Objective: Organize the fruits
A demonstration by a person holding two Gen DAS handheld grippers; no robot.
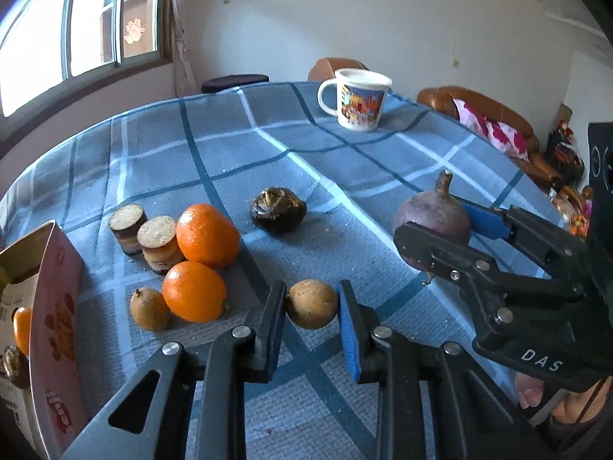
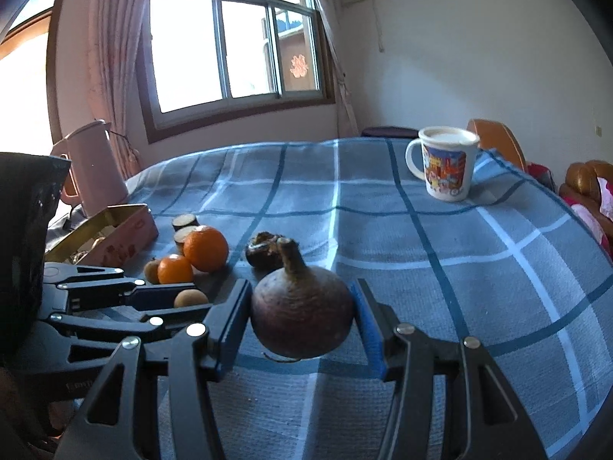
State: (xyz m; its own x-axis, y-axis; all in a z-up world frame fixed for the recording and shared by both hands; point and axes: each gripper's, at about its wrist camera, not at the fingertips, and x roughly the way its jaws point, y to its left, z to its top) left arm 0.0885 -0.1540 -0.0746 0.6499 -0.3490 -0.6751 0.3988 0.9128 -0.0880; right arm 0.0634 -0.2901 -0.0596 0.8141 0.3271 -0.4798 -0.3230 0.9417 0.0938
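Note:
My left gripper [image 1: 311, 306] is shut on a small brown round fruit [image 1: 311, 304], low over the blue checked tablecloth; it also shows in the right wrist view [image 2: 190, 299]. My right gripper [image 2: 302, 314] is shut on a large purple bulb with a stem [image 2: 301, 316], also seen in the left wrist view [image 1: 433, 218]. Two oranges [image 1: 207, 235] [image 1: 194, 291], another brown fruit [image 1: 149, 309] and two cut cane pieces [image 1: 157, 243] sit grouped at the left. A dark wrinkled fruit [image 1: 277, 209] lies mid-table.
A pink box [image 1: 53, 306] with fruit inside stands at the left table edge. A printed white mug [image 1: 358, 99] stands at the far side. A pink kettle [image 2: 95, 168] stands far left. A sofa [image 1: 494, 122] lies beyond the table.

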